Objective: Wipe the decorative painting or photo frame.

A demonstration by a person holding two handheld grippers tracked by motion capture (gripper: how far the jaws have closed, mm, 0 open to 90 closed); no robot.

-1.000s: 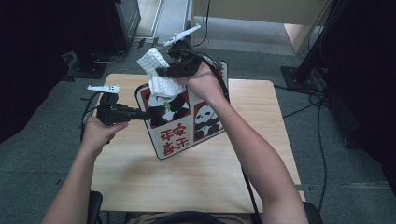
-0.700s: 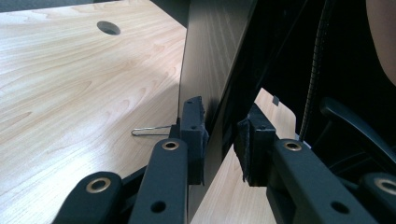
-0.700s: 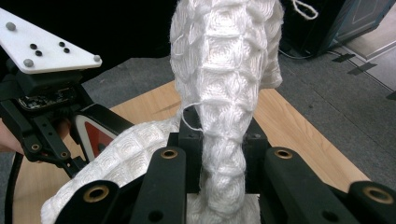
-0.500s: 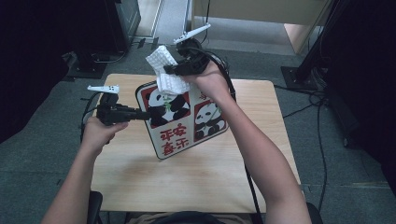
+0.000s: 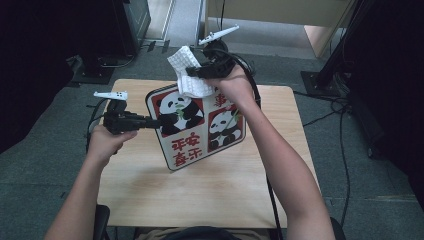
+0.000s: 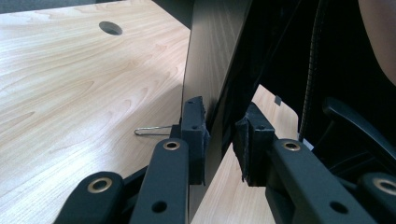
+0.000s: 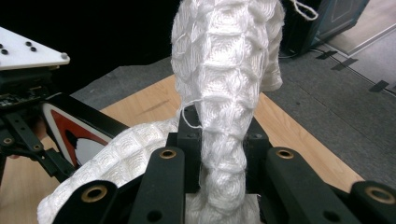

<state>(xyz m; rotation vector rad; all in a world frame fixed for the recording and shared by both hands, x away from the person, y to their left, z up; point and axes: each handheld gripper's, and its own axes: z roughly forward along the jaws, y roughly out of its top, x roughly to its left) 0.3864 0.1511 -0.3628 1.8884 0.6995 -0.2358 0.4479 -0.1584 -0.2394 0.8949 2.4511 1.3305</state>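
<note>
Left gripper (image 5: 150, 122) clamping panda board (image 5: 200, 125) — right gripper (image 5: 192, 73) pinching white cloth (image 5: 187, 75)

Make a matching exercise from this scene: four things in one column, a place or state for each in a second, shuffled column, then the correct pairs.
Things:
1. panda board
2. white cloth
3. left gripper
4. wooden table

Places or states:
A. bunched between the right gripper's fingers, at the board's upper edge
B. under everything, with a round hole in its top
C. held up off the table, tilted, red panels showing
D. clamped on the board's left edge

Pairs: 1-C, 2-A, 3-D, 4-B
</note>
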